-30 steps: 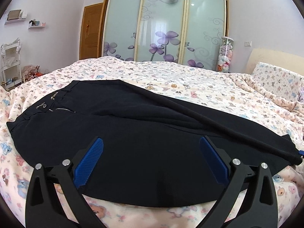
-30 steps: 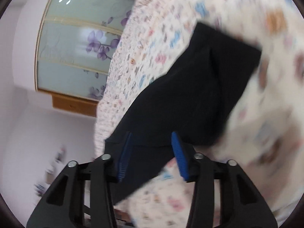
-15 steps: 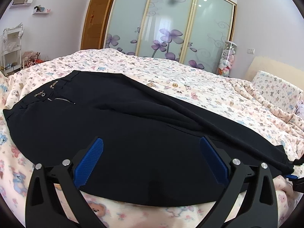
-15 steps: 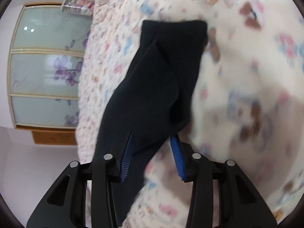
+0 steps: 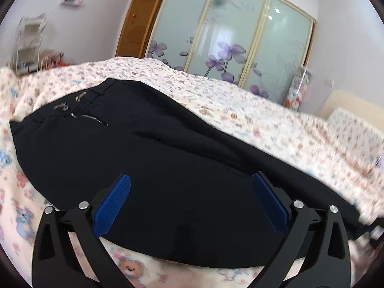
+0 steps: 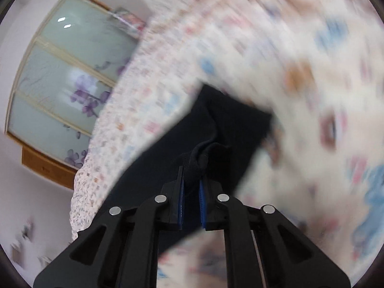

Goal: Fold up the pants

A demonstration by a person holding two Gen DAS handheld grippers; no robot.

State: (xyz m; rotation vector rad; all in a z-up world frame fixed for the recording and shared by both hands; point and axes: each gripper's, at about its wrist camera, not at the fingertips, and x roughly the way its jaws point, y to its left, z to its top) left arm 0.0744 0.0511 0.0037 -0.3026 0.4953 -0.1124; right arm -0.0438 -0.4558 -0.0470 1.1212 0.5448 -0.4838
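Black pants [image 5: 148, 158] lie spread on the bed, waistband with zipper at the far left, legs running to the right. My left gripper [image 5: 192, 199] is open and empty, its blue pads wide apart just above the near edge of the pants. In the right wrist view my right gripper [image 6: 191, 187] is shut on a bunched fold of the pants' leg end [image 6: 230, 129], with cloth pinched between the blue pads. The right wrist view is blurred by motion.
The bed is covered by a cream quilt with a teddy-bear print [image 5: 288, 124]. A wardrobe with frosted sliding doors [image 5: 230, 33] stands beyond the bed, a wooden door [image 5: 134, 21] to its left. A pillow [image 5: 355, 129] lies at the far right.
My right gripper has closed from partly open onto the leg end and gathered the cloth. My left gripper stays open and has shifted slightly, tilting the view.
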